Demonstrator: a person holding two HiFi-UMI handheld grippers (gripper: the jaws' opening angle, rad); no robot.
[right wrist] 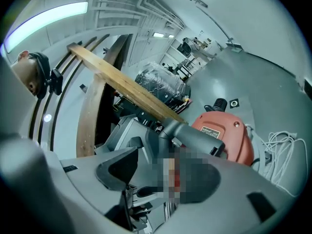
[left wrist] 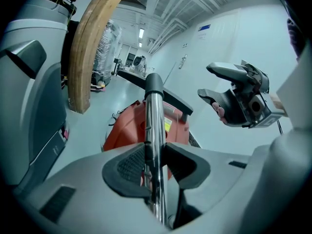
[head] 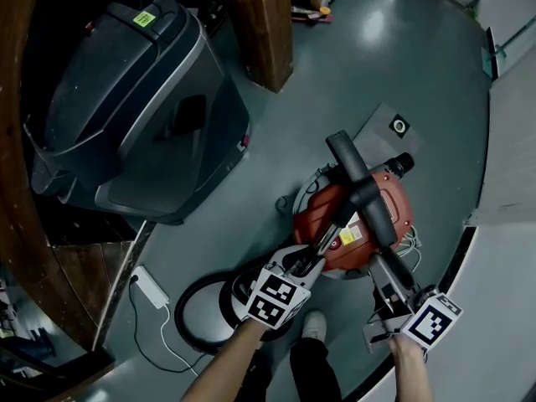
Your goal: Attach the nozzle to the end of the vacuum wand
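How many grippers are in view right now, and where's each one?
2. The left gripper is shut on the metal wand above the red vacuum; the right gripper hangs open just to its right, holding nothing.

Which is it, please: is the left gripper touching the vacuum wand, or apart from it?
Touching. In the left gripper view, the left gripper presses its pads against both sides of the chrome vacuum wand.

Head view looks steeply down; both gripper views face the red vacuum point(head: 400, 208) closely.
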